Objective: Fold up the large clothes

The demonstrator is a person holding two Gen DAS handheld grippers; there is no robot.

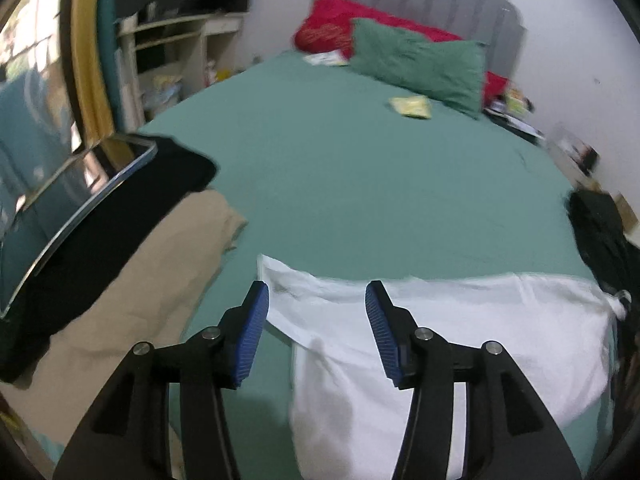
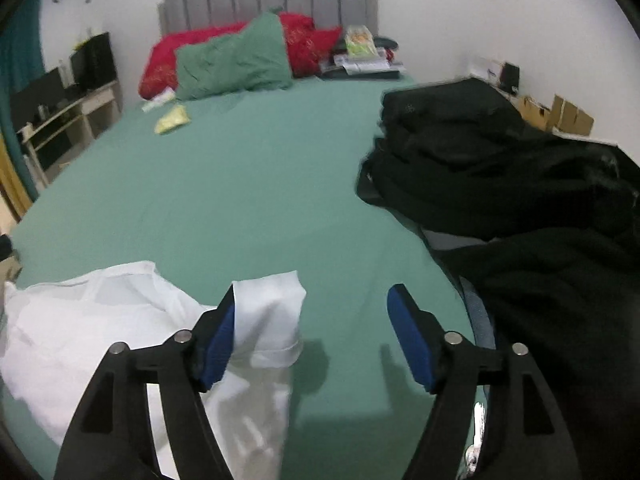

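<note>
A white garment lies spread on the green bed sheet near the front edge. My left gripper is open and empty, above the garment's left sleeve area. In the right wrist view the white garment lies at the lower left, with a sleeve sticking out beside the left finger. My right gripper is open and empty, above the sheet just right of that sleeve.
A beige and black clothes pile lies at the bed's left. A black clothes heap lies at the right. Green pillow and red pillows lie at the headboard. A yellow packet lies mid-bed. A desk stands left.
</note>
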